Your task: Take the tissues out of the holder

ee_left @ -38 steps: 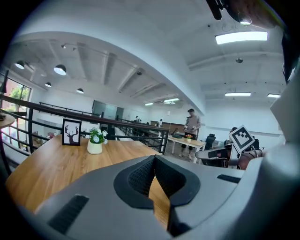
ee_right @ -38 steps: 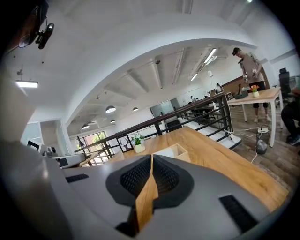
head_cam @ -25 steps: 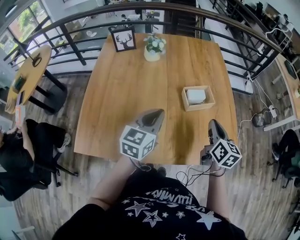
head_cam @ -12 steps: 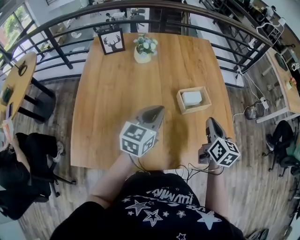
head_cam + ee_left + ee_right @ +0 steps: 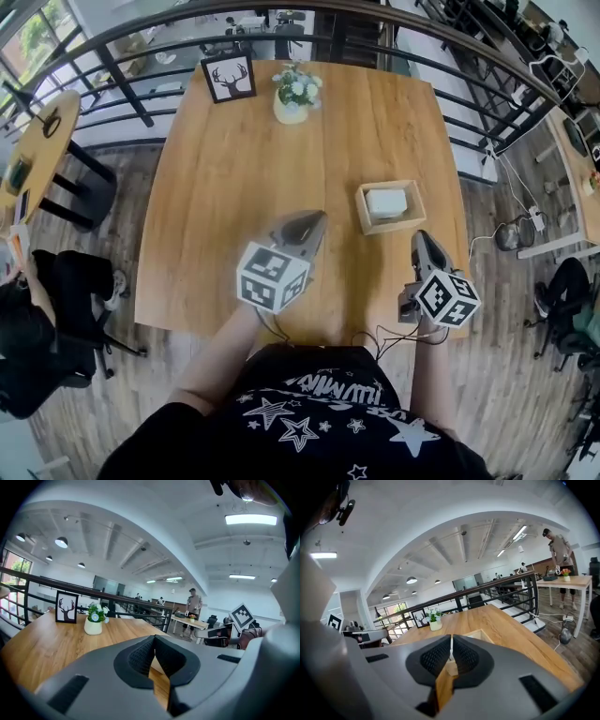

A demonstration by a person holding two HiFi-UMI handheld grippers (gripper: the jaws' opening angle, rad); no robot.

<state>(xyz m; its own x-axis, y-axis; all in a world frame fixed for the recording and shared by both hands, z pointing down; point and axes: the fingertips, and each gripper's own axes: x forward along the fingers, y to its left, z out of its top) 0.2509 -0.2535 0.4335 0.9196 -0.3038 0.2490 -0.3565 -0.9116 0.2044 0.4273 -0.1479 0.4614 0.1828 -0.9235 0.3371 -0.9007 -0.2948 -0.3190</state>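
Smooth, plank-grained wooden table (image 5: 244,159), shallow square wooden holder (image 5: 362,212) set toward its right edge, folded white tissues (image 5: 386,202) laid inside, left gripper (image 5: 312,221) with ribbed dark pads pressed together on nothing, right gripper (image 5: 421,240) likewise closed and empty, held near the holder's corner

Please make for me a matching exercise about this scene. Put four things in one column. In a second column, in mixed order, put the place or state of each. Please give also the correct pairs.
Things:
1. picture
2. flowers
3. tissues
4. right tongs

Places or states:
A. shut, with nothing held
B. inside the wooden holder
C. far left corner of the table
D. middle of the table's far edge

Pairs: 1-C, 2-D, 3-B, 4-A
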